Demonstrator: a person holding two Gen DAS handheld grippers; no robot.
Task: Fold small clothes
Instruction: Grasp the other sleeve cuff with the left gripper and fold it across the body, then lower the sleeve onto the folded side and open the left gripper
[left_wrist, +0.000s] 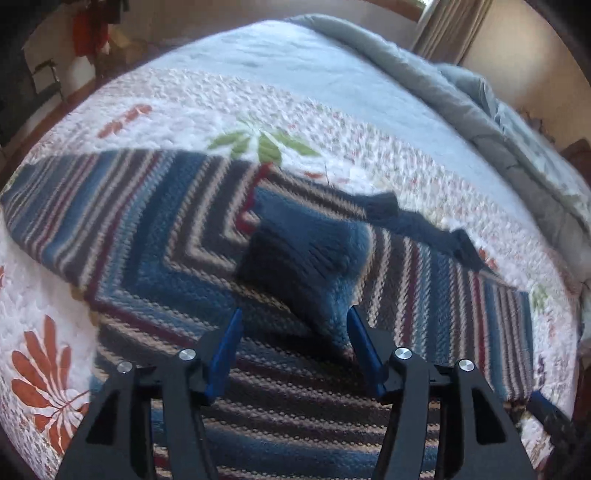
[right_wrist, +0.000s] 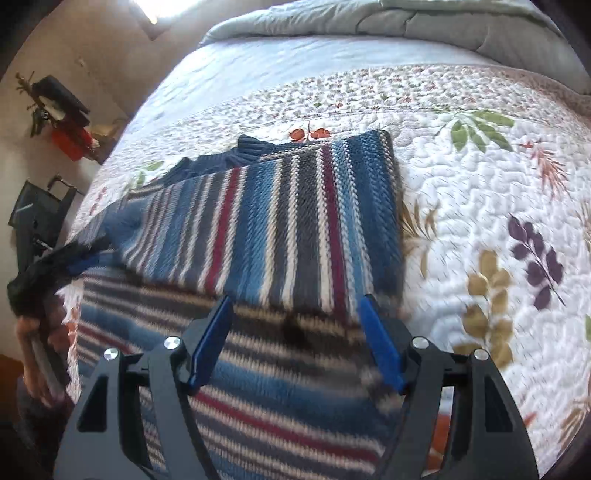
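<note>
A knitted sweater (left_wrist: 147, 229) striped in blue, grey, white and dark red lies flat on the bed. One sleeve is folded across its body, ending in a plain blue cuff (left_wrist: 310, 258). The dark blue collar (left_wrist: 417, 221) lies at the far right. My left gripper (left_wrist: 295, 312) is open just above the cuff's near corner, pads not pressing it. In the right wrist view the sweater (right_wrist: 280, 221) shows a folded-over panel, with its collar (right_wrist: 243, 147) at the far edge. My right gripper (right_wrist: 295, 299) hangs open over the panel's near edge, holding nothing.
A white quilt (right_wrist: 480, 206) printed with leaves covers the bed (left_wrist: 184, 99). A bunched grey duvet (left_wrist: 461, 85) lies along the far side. A hand (right_wrist: 33, 332) shows at the left edge. Dark furniture (right_wrist: 33, 214) and a red item (right_wrist: 70, 144) stand beyond the bed.
</note>
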